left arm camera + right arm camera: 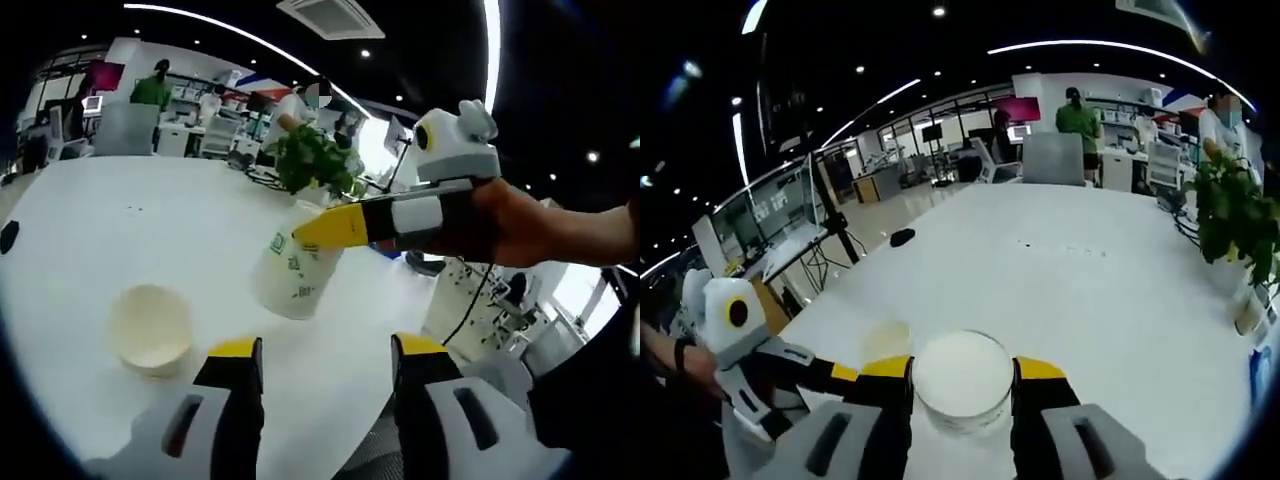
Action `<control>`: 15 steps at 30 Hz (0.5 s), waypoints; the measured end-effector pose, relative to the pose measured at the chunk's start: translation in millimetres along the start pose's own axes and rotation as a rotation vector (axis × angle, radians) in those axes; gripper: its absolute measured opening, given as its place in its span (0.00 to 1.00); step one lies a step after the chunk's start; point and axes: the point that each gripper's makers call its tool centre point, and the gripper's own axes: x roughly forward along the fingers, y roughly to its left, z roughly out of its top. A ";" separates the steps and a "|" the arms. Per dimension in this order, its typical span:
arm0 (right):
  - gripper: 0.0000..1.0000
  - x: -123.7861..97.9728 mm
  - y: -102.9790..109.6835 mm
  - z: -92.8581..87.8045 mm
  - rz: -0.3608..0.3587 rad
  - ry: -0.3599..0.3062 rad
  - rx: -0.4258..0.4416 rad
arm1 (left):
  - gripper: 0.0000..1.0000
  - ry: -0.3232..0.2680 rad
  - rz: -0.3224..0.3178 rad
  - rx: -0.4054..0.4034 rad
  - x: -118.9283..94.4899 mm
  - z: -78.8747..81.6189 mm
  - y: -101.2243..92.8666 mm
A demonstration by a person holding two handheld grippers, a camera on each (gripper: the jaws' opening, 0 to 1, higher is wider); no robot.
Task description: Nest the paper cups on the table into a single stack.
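A large white, smooth-topped table [120,230] is carrying the items. A cream paper cup [150,328] is sitting directly on it, mouth up. A small flat black object [902,237] is lying near one table edge. A green leafy plant [1238,225] is standing at the far edge.

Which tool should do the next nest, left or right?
Right. The right tool already grips a paper cup lifted off the table, near the loose cup. The left tool is open.
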 end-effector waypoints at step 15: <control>0.36 -0.1 50.0 15.9 0.136 -0.062 0.073 | 0.29 -0.049 -0.008 -0.024 -9.7 4.4 11.6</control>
